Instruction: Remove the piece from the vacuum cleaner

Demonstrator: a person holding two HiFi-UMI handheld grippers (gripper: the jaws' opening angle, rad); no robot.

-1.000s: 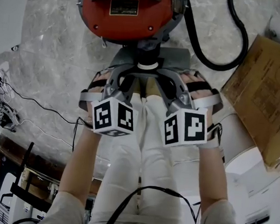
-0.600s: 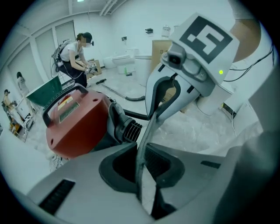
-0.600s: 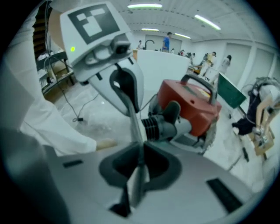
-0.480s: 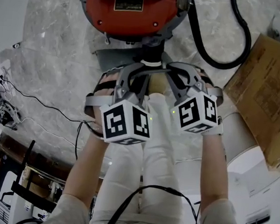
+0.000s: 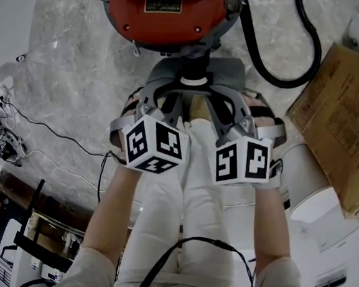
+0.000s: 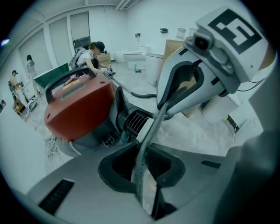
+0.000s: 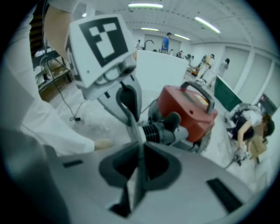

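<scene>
The red vacuum cleaner (image 5: 166, 13) stands on the marble floor, with its black ribbed port (image 5: 194, 66) facing me. A thin flat grey piece (image 5: 226, 72) lies just below that port. My left gripper (image 5: 168, 98) and right gripper (image 5: 217, 102) converge on it from either side. In the left gripper view the piece (image 6: 146, 144) runs edge-on between the jaws of the left gripper (image 6: 144, 192), which are easing open slightly while still touching it. In the right gripper view the right gripper (image 7: 133, 192) is shut on the same piece (image 7: 140, 148).
A black hose (image 5: 280, 61) loops from the vacuum to the right. A cardboard box (image 5: 343, 123) and white fixtures (image 5: 313, 183) stand at the right. Cables (image 5: 18, 126) trail on the floor at the left. My legs (image 5: 181, 190) are under the grippers. People stand in the background.
Half a second ago both grippers had lifted toward me and shifted right. Now they are back low at the vacuum's port. The thin grey piece stays between them.
</scene>
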